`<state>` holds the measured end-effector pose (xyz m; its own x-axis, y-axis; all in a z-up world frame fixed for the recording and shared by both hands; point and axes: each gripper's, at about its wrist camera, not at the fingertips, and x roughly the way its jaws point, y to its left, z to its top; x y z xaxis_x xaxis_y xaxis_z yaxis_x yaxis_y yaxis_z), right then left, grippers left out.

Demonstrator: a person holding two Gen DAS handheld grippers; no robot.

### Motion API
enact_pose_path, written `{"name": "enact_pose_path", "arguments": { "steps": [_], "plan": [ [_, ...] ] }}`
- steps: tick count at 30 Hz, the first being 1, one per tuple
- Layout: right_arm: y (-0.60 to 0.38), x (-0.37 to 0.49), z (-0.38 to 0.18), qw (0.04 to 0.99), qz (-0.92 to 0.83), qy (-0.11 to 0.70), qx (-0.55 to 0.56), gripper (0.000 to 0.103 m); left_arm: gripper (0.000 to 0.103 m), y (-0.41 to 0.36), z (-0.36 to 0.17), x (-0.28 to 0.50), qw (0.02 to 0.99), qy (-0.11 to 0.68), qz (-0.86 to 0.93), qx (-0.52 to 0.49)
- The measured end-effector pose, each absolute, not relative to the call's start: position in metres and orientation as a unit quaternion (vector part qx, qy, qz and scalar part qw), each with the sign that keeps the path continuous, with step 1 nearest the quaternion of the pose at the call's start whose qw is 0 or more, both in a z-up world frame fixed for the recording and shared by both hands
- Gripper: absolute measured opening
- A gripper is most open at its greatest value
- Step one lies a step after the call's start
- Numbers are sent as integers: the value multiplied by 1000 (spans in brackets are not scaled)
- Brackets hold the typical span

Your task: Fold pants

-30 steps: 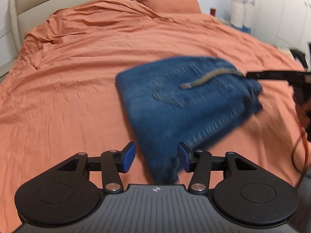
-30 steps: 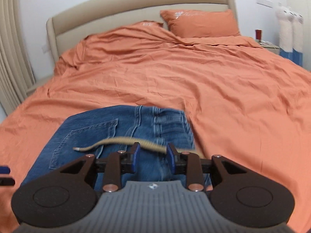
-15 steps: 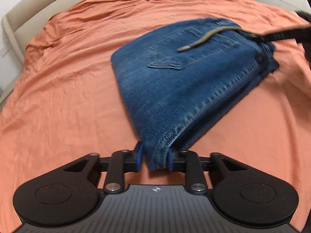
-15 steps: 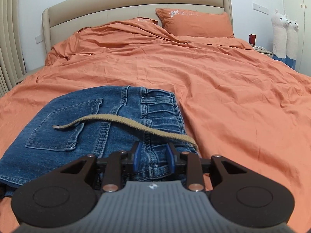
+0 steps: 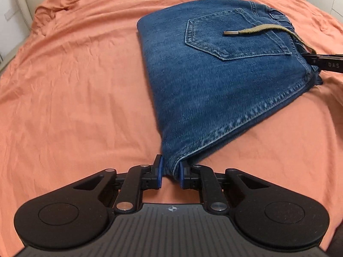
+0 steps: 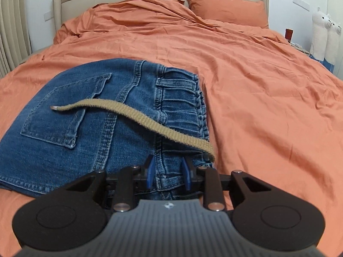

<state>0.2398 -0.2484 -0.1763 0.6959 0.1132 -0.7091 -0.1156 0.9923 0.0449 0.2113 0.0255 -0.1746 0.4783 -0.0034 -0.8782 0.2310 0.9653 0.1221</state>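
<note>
Denim pants (image 6: pixel 90 115) gripped by both tools; only right view shows pillow (image 6: pixel 227 8).

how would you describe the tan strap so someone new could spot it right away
Start at the big orange bed and find the folded blue jeans lying on it. Across their back pocket runs a tan woven strap with a metal tip, the only pale thing on the denim.
</note>
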Motion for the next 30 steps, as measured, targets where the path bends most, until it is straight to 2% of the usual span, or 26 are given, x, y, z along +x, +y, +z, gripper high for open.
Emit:
{"name": "enact_pose_path", "arguments": {
  "steps": [9,14,18,22,27,30],
  "plan": [
    [-240,235,-170,923,50,380,-29,23,26,40,-153,182,860,497,-74,92],
    [-233,226,-158,924,42,375,-57,29,32,54,-131,179,885,456,-84,46],
    [-238,221,-141,928,46,367,-48,46,44,71,-114,184,903,420,-85,-40],
    [-255,220,-125,918,63,392,5,62,46,80,-112,202,903,415,-65,-92],
    [-278,223,-109,897,83,424,87,73,46,76,-109,233,897,422,-60,-120],
    [-292,235,-106,886,88,439,121,75,47,70,-108,250,900,419,-45,-109]
  ]
}}
